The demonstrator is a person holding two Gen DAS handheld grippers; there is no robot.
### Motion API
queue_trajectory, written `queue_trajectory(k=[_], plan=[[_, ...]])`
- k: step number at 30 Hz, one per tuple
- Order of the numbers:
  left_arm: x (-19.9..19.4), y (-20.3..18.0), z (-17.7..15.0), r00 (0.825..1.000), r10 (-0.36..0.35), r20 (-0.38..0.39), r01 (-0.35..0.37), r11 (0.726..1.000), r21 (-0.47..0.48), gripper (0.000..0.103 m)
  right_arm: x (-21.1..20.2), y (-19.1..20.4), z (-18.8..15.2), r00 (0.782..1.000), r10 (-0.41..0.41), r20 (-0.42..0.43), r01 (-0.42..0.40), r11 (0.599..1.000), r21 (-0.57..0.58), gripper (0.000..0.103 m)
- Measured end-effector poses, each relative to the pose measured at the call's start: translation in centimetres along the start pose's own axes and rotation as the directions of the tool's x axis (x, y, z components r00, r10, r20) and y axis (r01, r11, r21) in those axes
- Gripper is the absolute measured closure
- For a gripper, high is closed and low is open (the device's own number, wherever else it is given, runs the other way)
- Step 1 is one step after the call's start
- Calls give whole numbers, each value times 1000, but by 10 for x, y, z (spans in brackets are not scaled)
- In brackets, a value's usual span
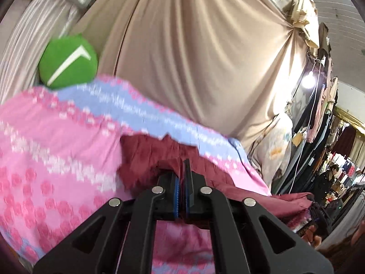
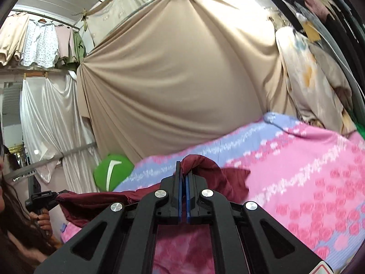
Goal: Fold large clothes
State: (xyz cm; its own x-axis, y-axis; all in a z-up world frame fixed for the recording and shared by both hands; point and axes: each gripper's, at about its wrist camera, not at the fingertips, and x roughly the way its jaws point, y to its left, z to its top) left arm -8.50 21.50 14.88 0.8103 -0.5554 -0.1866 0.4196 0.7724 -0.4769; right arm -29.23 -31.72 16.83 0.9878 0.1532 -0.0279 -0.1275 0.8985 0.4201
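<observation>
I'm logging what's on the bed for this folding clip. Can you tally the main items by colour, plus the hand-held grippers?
Maroon garment: 1
Pink and blue patterned bedspread: 1
Green cushion: 1
Black hand-held gripper: 2, left hand-held gripper and right hand-held gripper, each shut on the garment
Total: 5

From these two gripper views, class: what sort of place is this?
Probably a clothing stall or market shop: shirts hanging on a rail, packed racks of garments, and beige draped backdrop cloth.
</observation>
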Motion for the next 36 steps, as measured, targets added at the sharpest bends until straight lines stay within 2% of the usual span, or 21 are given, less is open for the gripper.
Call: queue_trajectory(k=[4,7,10,11,12,13,15,16,17,18,19,20,22,23,27,29,30,31,33,35,36], plan=[[37,-9,30,1000,24,-9,-24,999,45,101,42,-9,25,1000,-10,-8,10,1000,27,101],[97,-10,51,993,115,-37,-111,989,92,101,105,-29,43,998,-30,-61,33,998,59,101],[174,4,64,971,212,-107,-200,974,108,101,190,-53,53,986,-66,-155,84,990,109,101],[210,14,66,954,260,-150,-243,962,122,101,210,-58,54,981,-77,-178,99,988,118,101],[229,21,66,942,290,-168,-270,954,129,101,240,-67,52,972,-102,-214,130,984,124,101],[261,33,64,919,339,-201,-314,938,144,101,267,-76,49,961,-126,-248,161,978,129,101],[299,54,58,886,394,-245,-367,918,148,101,307,-88,42,939,-174,-298,217,969,121,101],[325,68,52,863,422,-277,-396,906,147,101,326,-95,36,926,-199,-322,247,962,119,101],[338,78,47,848,438,-299,-411,899,153,101,353,-108,26,903,-226,-366,285,952,116,101],[355,88,41,829,459,-321,-431,889,158,101,365,-115,19,890,-244,-385,307,945,113,101],[374,101,32,804,480,-351,-452,877,164,101,383,-124,9,868,-261,-422,335,936,109,101],[383,109,26,791,490,-366,-459,871,174,101,394,-130,2,853,-272,-445,350,931,102,101],[404,126,10,770,491,-408,-464,869,170,100,418,-142,-19,809,-319,-494,394,917,54,101],[409,130,5,766,490,-416,-463,870,171,100,425,-144,-26,793,-333,-510,406,913,35,101],[421,134,-9,769,502,-396,-460,864,203,98,450,-157,-58,721,-378,-581,438,898,-40,101],[423,131,-11,781,504,-369,-460,863,208,98,456,-158,-64,701,-391,-597,443,894,-65,101],[422,132,-11,789,495,-364,-453,869,198,97,455,-157,-63,698,-400,-594,448,891,-74,101],[418,132,-8,800,479,-361,-445,878,177,96,453,-156,-60,701,-408,-585,451,889,-79,99],[399,134,3,836,433,-337,-424,900,106,89,436,-150,-47,719,-428,-548,469,880,-73,93],[364,126,19,869,414,-270,-416,908,52,64,404,-139,-24,763,-436,-476,478,877,-37,70],[343,117,27,878,425,-219,-423,904,58,58,391,-131,-16,779,-445,-442,480,877,-38,70]])
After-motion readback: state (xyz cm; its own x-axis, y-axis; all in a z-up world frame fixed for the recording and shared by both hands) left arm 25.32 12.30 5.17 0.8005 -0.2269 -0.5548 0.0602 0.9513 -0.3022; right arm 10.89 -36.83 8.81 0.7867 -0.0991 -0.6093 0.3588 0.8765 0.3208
